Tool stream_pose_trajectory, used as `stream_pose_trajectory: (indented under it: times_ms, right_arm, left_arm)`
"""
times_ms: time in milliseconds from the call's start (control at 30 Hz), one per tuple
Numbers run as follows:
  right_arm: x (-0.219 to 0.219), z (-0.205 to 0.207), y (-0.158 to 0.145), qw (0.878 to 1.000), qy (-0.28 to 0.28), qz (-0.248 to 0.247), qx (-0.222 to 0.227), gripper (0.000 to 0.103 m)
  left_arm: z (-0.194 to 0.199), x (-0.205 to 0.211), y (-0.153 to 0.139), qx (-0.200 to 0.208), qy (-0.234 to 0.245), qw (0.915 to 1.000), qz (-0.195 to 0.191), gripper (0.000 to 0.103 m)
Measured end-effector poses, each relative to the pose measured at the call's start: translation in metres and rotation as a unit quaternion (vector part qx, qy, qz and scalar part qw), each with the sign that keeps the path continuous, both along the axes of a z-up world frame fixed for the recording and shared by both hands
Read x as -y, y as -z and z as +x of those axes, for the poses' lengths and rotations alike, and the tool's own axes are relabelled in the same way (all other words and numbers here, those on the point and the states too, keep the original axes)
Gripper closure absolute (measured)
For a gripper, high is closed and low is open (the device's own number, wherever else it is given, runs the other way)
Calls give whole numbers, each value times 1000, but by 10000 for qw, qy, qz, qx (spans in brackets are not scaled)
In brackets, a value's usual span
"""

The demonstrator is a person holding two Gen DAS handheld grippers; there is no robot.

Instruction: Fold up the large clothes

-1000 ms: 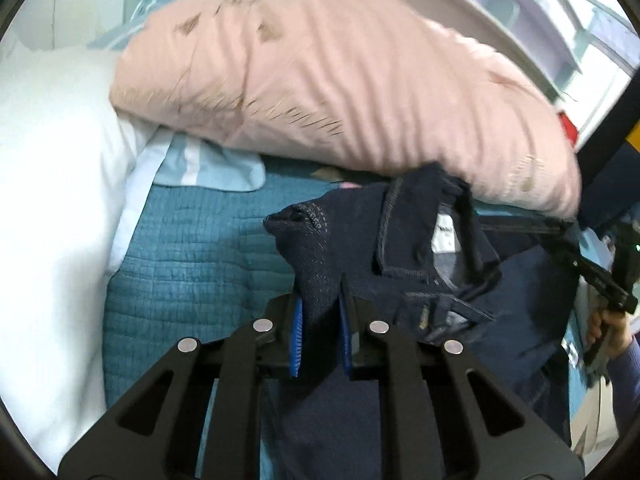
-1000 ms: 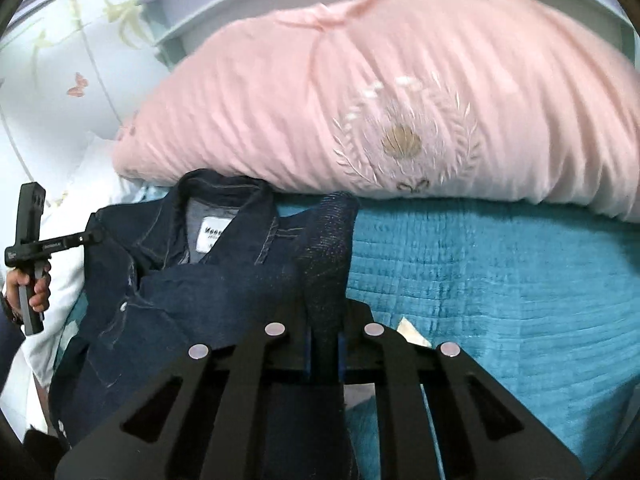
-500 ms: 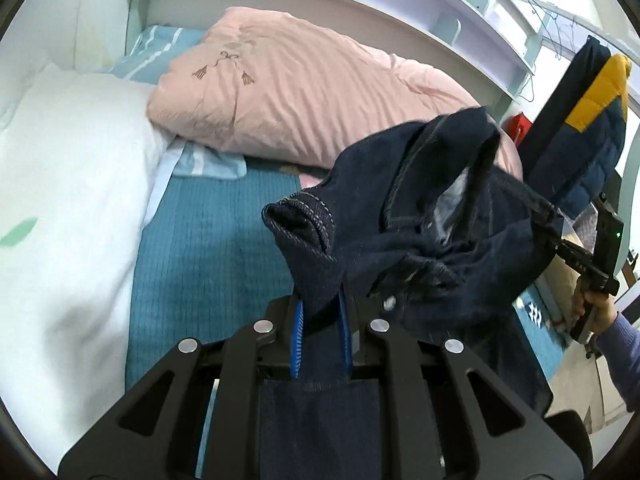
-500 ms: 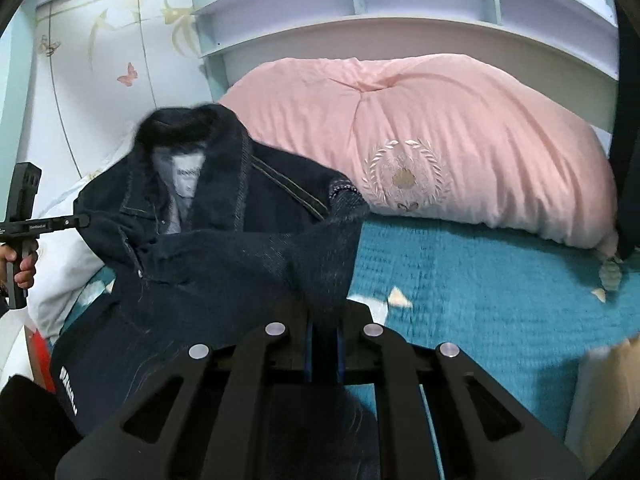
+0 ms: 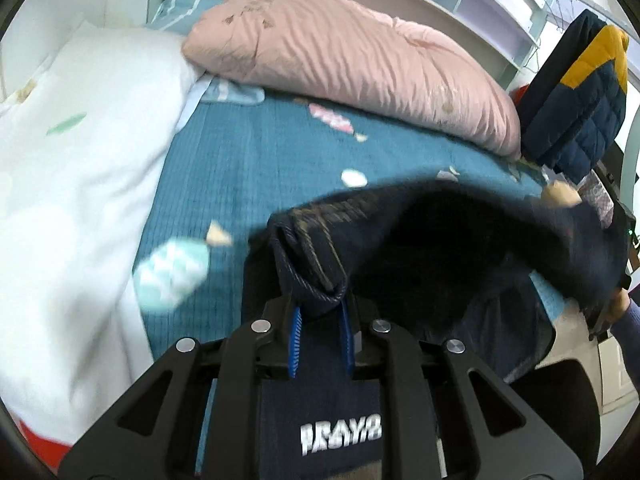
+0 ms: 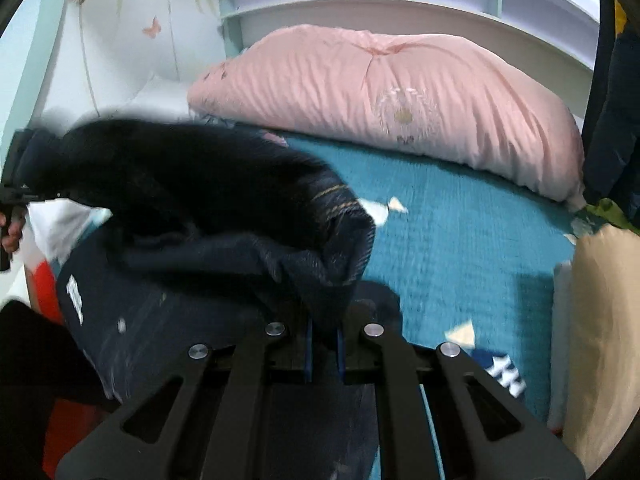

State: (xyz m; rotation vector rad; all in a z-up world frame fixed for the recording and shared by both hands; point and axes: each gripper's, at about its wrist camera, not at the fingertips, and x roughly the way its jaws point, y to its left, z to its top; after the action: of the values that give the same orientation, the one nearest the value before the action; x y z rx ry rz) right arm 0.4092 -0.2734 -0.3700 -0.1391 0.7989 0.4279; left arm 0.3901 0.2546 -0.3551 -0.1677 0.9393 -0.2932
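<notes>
Left claw (image 5: 321,330) and right claw (image 6: 323,343) each clamped on dark denim jacket (image 5: 440,248) above teal bedspread (image 5: 248,160)

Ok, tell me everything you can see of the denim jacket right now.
The denim jacket is dark navy with tan stitching along its seams and a white printed label low on the hanging cloth. It is lifted above the teal bedspread, bunched and blurred. The left gripper and right gripper each clamp a folded edge; the rest sags between them.

A pink duvet (image 5: 352,68) lies bunched along the head of a teal quilted bedspread (image 5: 248,168). A white comforter (image 5: 76,184) borders it. A navy-and-yellow puffer jacket (image 5: 580,96) hangs nearby.
</notes>
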Motion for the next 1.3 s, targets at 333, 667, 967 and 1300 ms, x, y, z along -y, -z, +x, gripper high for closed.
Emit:
stream_pose_trajectory:
  times_ms: [333, 667, 967, 1300]
  right_arm:
    - [-5, -70, 36, 9961, -302, -817, -154, 95]
    - [-5, -95, 59, 9911, -163, -1212, -523, 85]
    - [34, -116, 33, 9867, 486, -1093, -1103, 70]
    - [-19, -76, -14, 9889, 808, 163, -1234, 86]
  left_arm:
    - [-65, 10, 51, -597, 84, 9977, 305, 85]
    - [-101, 16, 62, -1196, -2, 9900, 751, 60]
    - [-128, 3, 1, -736, -629, 9947, 344, 32]
    - [-112, 35, -28, -61, -856, 9961, -180, 14]
